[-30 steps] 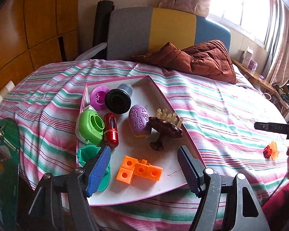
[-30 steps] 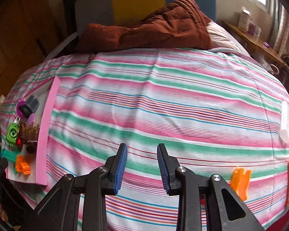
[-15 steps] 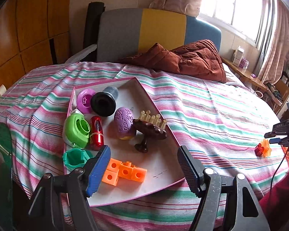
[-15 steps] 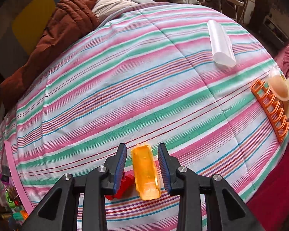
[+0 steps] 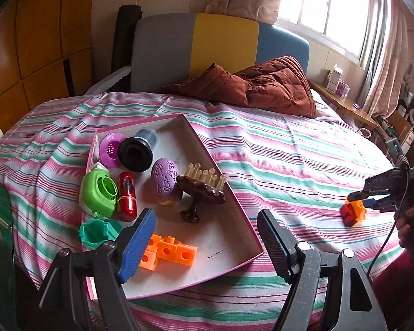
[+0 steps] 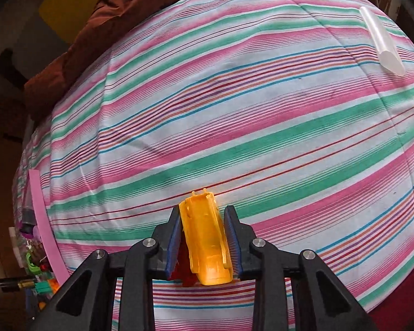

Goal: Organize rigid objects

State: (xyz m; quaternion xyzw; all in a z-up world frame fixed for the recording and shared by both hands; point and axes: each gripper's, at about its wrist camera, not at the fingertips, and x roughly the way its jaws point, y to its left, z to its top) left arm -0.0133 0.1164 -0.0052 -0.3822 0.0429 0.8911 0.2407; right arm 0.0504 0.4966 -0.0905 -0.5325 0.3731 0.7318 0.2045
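Orange toy pinched in right tongs near bed edge.

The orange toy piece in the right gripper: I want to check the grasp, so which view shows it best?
The right wrist view: the orange toy piece fills the gap between the right gripper fingers, both pads close against it. The left wrist view shows it small and far off at the right edge.

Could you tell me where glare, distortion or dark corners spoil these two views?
Left wrist view: the window is blown out white, and the striped bedspread bulges from fisheye. Right wrist view: the stripes curve strongly, the corners are dark, and the orange piece in the right gripper stays sharp.
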